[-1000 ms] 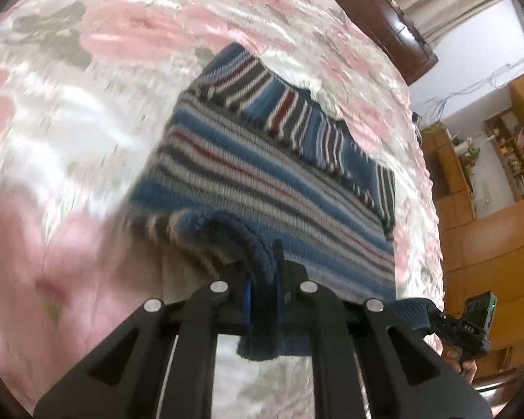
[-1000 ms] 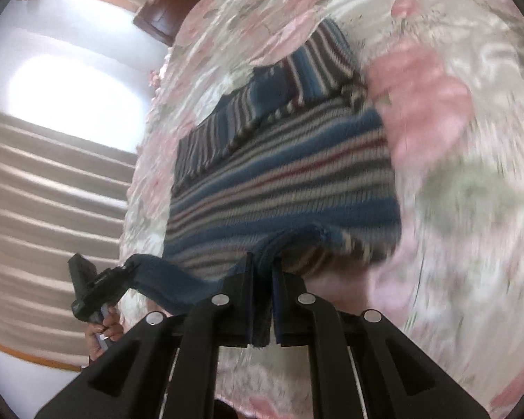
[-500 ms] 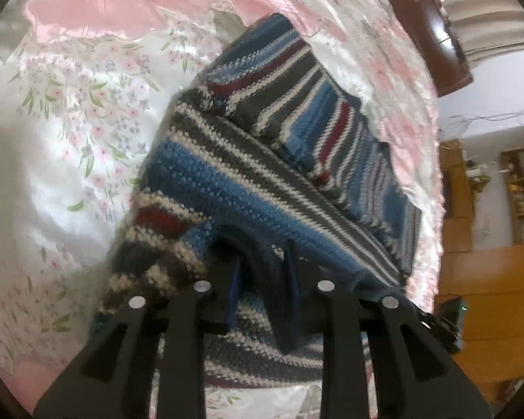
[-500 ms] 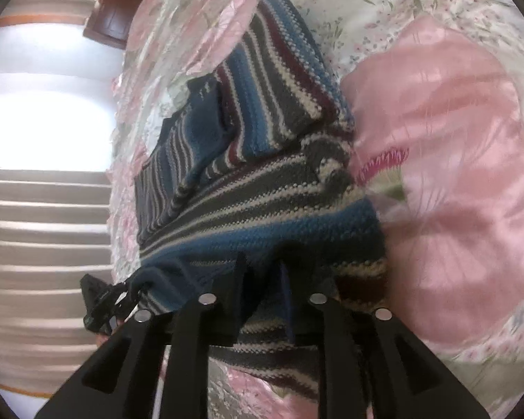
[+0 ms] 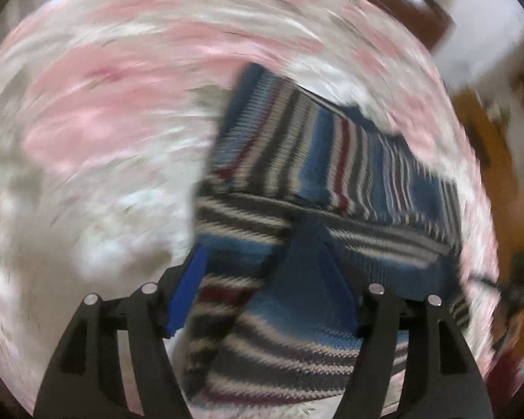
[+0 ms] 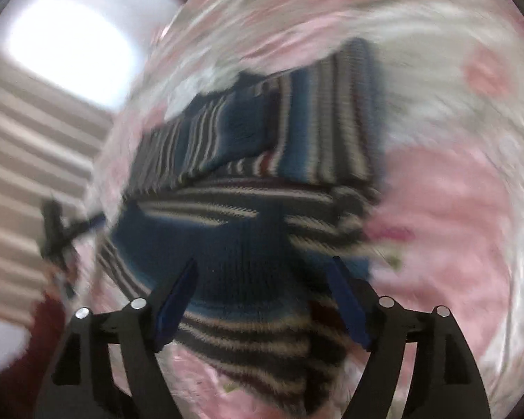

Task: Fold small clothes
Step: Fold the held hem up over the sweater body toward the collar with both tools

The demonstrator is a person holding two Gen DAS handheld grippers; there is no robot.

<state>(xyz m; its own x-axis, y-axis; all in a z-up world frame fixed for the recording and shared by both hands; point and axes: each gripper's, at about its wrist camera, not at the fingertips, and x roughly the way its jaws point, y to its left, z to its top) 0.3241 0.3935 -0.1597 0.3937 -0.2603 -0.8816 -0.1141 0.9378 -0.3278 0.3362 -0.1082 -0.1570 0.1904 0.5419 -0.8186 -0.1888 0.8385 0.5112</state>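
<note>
A: Largest surface?
B: Glossy pink-and-white floral satin bedspread [image 5: 97, 132], filling left and upper frame of left wrist view; same bedspread [image 6: 447, 209] across right half of right wrist view. Heavily motion-blurred in both.

A: Task item, location?
B: Blue, grey, white and maroon striped knitted sweater [image 5: 332, 181], lying on bedspread, centre to lower centre of left wrist view. Folded-over section with near-vertical stripes at upper centre; horizontal stripes below. Same sweater [image 6: 262, 160] centre frame in right wrist view, plain dark blue band in lower centre.

A: Background?
B: Dark brown wooden headboard [image 5: 412, 3] at upper right of left wrist view. Bright window area [image 6: 70, 42] at upper left of right wrist view.

A: Left claw state?
B: Left black two-finger gripper [image 5: 263, 296], bottom centre: jaws spread wide, blue pads [image 5: 187, 296] apart, nothing clamped. Sweater visible between the fingers.

A: Right claw state?
B: Right black two-finger gripper [image 6: 262, 303], bottom centre: jaws likewise spread, no fabric pinched. Cannot tell whether fingertips touch the knit.
</note>
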